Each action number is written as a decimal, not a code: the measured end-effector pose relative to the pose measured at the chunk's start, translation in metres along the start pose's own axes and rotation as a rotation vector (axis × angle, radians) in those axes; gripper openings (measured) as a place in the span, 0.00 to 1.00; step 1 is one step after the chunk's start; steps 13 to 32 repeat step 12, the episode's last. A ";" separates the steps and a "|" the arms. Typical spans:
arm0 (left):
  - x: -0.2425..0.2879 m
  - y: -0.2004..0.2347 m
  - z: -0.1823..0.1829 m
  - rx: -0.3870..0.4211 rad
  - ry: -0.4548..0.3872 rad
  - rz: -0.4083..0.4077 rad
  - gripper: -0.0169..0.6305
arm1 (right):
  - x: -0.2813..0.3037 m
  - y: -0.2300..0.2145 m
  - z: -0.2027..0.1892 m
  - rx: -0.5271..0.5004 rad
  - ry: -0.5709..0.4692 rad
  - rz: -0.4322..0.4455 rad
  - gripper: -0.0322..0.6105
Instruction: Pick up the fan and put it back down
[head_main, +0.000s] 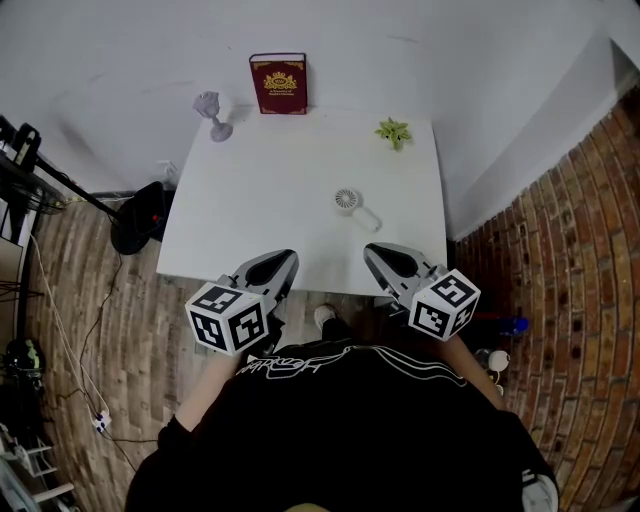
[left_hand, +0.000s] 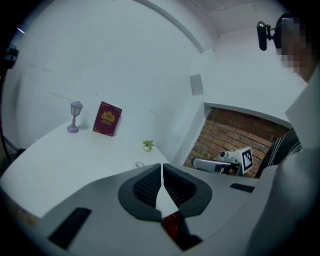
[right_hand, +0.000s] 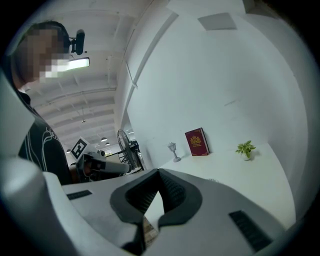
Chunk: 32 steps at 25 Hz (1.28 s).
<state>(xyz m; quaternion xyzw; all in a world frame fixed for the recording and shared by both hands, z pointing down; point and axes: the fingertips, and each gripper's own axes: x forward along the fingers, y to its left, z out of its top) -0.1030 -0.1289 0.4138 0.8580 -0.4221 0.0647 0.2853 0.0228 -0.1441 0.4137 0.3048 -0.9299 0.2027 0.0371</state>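
Your small fan (head_main: 350, 204) lies flat near the middle of the white table (head_main: 250, 210). Its round head is away from you and its handle points toward your right gripper (head_main: 375, 252). That one and your left gripper (head_main: 283, 258) are pinched shut on nothing. The head view shows the whole fan. The left gripper view shows only a peek of it.

Bare table (head_main: 250, 200) around fan (head_main: 345, 200)

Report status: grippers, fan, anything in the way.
Both jaws shut, empty: left gripper, right gripper. Fan lies on table, ahead of right gripper. Path clear.
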 end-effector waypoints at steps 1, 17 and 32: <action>0.000 0.000 0.000 0.000 0.002 0.001 0.09 | 0.001 0.001 0.000 -0.001 0.001 0.002 0.05; 0.008 0.006 0.001 -0.006 0.018 0.006 0.09 | 0.009 -0.008 0.001 -0.008 0.015 0.008 0.05; 0.008 0.006 0.001 -0.006 0.018 0.006 0.09 | 0.009 -0.008 0.001 -0.008 0.015 0.008 0.05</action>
